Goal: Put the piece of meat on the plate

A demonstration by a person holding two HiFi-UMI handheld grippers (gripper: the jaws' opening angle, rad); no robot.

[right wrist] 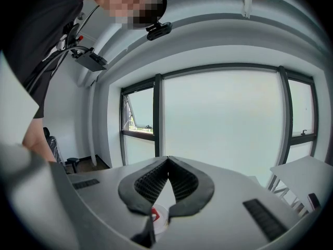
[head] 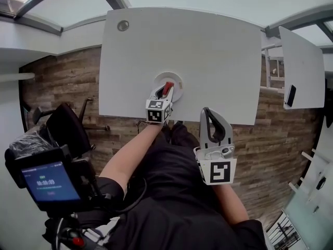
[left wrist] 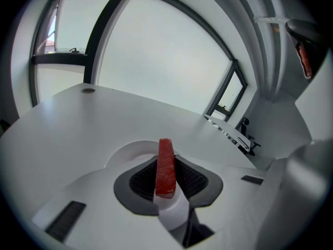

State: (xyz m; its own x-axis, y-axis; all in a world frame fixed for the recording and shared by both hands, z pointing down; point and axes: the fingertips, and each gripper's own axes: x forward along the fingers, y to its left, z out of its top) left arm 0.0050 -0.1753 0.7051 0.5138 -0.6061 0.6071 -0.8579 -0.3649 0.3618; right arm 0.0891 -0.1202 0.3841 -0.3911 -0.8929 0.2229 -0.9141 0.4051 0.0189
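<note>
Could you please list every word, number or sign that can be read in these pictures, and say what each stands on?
Blue screen at lower left: a line of timer-like digits, too blurred to read.
Left marker cube and right marker cube: black-and-white square patterns, no words.
No other text shows.

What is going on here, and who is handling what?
A person holds a gripper in each hand. The left gripper is clamped on the red piece of meat, holding it over the white plate on the table, not yet let go. The right gripper is shut and empty, off the table's near edge.
</note>
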